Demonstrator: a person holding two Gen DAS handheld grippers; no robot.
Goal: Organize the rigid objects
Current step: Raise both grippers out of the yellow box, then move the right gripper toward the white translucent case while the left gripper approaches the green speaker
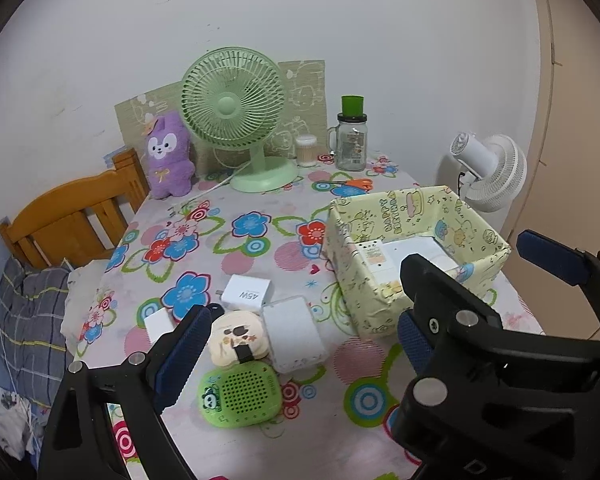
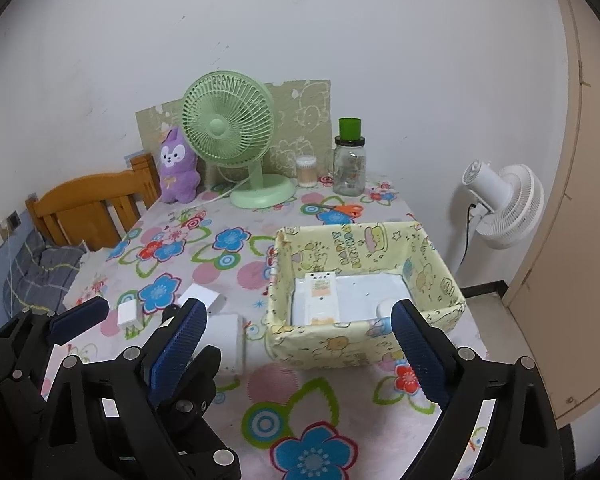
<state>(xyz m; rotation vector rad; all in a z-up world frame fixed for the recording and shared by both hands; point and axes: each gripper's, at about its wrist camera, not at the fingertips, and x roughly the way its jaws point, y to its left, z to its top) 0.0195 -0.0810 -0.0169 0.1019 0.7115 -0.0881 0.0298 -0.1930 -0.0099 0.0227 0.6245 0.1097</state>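
Both tongs hang wide open, gripping nothing. Left tongs (image 1: 300, 344) hover above the green perforated plastic speaker (image 1: 240, 396). Right tongs (image 2: 300, 348) face the yellow cartoon-print paper box (image 2: 324, 344).

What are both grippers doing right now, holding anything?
Left gripper: open, holding nothing.
Right gripper: open, holding nothing.
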